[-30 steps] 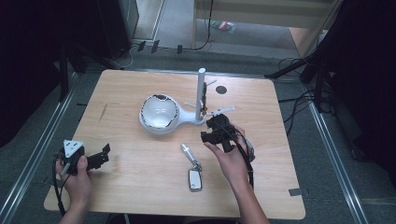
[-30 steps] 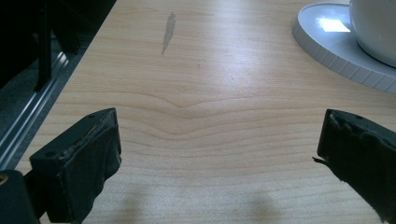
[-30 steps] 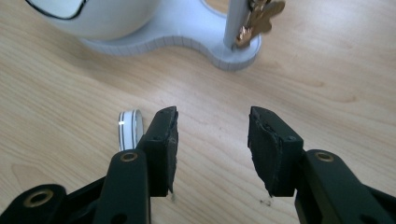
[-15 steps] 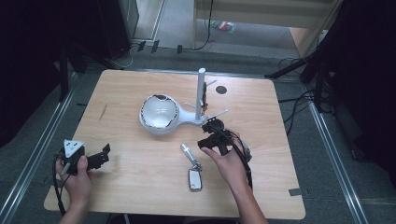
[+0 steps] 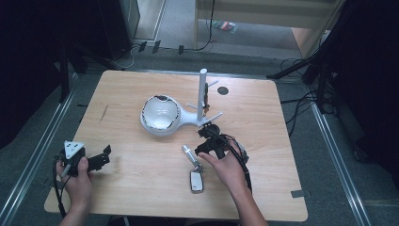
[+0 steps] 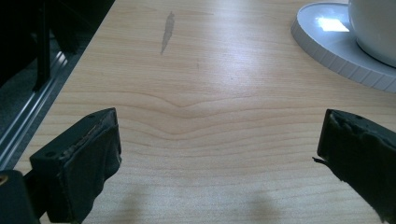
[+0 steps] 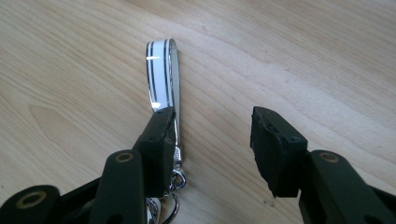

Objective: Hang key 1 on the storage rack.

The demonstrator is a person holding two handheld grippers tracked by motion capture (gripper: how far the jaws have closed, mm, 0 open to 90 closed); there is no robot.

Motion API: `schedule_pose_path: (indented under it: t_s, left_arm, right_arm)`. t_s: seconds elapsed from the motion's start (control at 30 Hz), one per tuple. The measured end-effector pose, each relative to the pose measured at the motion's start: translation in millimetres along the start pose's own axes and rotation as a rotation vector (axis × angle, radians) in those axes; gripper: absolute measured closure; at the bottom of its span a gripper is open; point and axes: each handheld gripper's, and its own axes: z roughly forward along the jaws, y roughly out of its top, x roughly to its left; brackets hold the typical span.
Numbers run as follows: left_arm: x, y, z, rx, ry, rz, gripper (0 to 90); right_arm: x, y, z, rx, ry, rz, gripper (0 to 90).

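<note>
The light wooden table [image 5: 141, 188] carries a white bowl-shaped stand with an upright pegged post [image 5: 162, 114], unmoved since a second ago. The right gripper [image 7: 210, 135] has come down from beside the post to the silver key ring with its white black-striped strap [image 7: 161, 77], which lies in the same spot near the front edge. Its fingers [image 7: 275, 149] are apart, one beside the strap, gripping nothing. The left gripper [image 6: 219, 154] stays low at the table's left, fingers wide open.
</note>
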Motion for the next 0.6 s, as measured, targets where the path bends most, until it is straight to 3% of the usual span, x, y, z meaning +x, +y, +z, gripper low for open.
schedule_pose_path:
  t_s: [0.33,0.6]
  left_arm:
    - [0.4,0.0,0.0,-0.001,-0.003,-0.004,0.0]
    - [0.5,0.0,0.1,-0.001,-0.003,-0.005,0.0]
  right_arm:
    - [9.9,-0.9,9.1,0.048,-0.009,-0.028,49.5]
    - [16.5,-0.7,12.5,0.057,-0.015,-0.049,48.7]
